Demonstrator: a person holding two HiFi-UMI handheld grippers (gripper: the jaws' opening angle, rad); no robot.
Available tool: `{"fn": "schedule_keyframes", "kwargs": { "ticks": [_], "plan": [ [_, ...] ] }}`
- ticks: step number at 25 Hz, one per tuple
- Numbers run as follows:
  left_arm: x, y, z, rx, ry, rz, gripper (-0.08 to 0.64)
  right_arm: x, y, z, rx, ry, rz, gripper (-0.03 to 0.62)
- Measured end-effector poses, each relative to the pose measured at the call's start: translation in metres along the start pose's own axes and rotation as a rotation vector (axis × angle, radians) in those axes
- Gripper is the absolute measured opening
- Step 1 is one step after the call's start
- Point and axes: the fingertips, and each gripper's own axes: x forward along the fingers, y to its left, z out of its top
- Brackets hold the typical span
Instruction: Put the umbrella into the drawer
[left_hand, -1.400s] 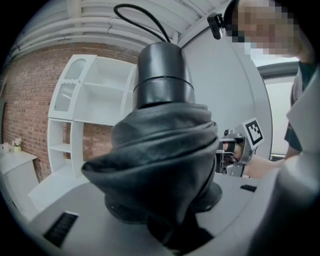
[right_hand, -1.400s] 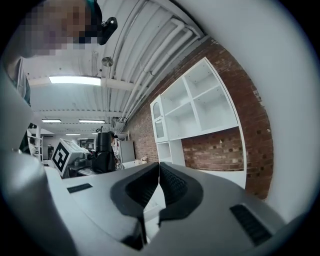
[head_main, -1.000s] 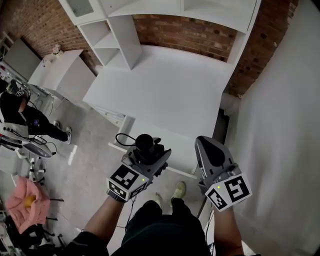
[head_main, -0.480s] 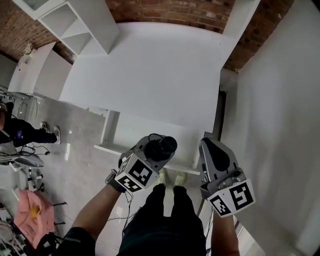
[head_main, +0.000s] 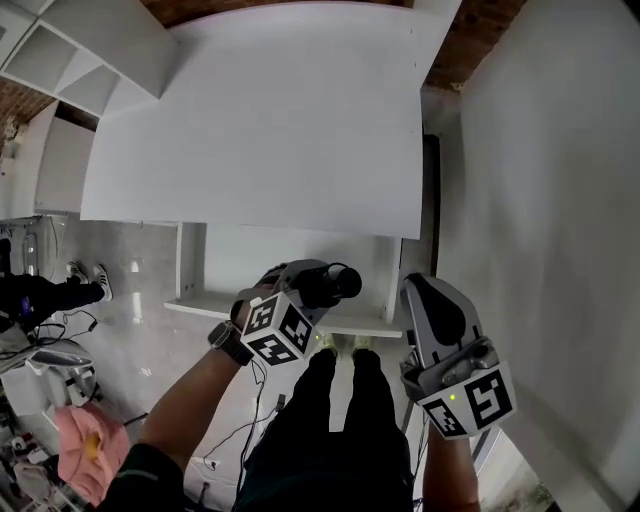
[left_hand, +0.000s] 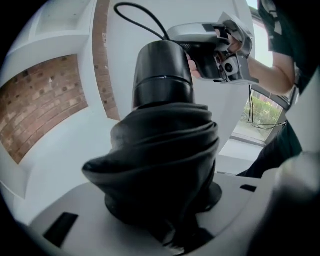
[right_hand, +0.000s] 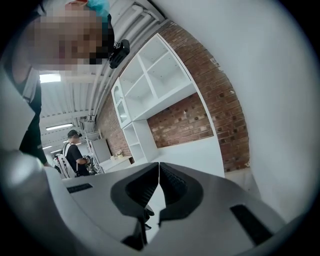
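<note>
The folded black umbrella lies across my left gripper, which is shut on its bunched fabric. Its round handle with a black cord loop sticks out past the jaws, toward the right in the head view. It hangs over an open white drawer that juts out under the white desk top. My right gripper is beside it on the right, shut and empty, with its tips touching. The left gripper view also shows the right gripper.
White shelving stands at the top left and a white wall runs along the right. My legs and shoes are below the drawer. A pink cloth, cables and another person are on the left.
Both grippers have sunk toward the drawer. The left one has rolled, so the umbrella's handle now points to the right. The view has tipped down, and the desk now fills the top.
</note>
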Motion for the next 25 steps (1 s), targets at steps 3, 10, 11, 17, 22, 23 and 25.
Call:
{"fn": "schedule_keyframes", "kwargs": {
  "ticks": [3, 10, 11, 17, 22, 23, 25],
  "plan": [
    [0.019, -0.003, -0.019, 0.018, 0.070, -0.027, 0.179, 0.005, -0.003, -0.016, -0.024, 0.004, 0.007, 0.005],
    [0.059, -0.007, -0.061, 0.068, 0.237, -0.074, 0.181, 0.011, -0.013, -0.042, -0.002, 0.039, 0.001, 0.005],
    [0.065, -0.009, -0.067, 0.078, 0.260, -0.080, 0.181, 0.010, -0.015, -0.045, 0.000, 0.043, -0.002, 0.005],
    [0.091, -0.022, -0.088, 0.104, 0.320, -0.129, 0.181, 0.008, -0.025, -0.054, 0.009, 0.058, -0.020, 0.005],
    [0.110, -0.032, -0.104, 0.119, 0.374, -0.156, 0.186, 0.011, -0.026, -0.070, 0.014, 0.080, -0.006, 0.005],
    [0.113, -0.034, -0.106, 0.129, 0.387, -0.163, 0.186, 0.011, -0.027, -0.072, 0.015, 0.081, -0.005, 0.005],
    [0.119, -0.039, -0.111, 0.157, 0.417, -0.184, 0.187, 0.011, -0.028, -0.075, 0.017, 0.083, -0.008, 0.005]
  ]
}}
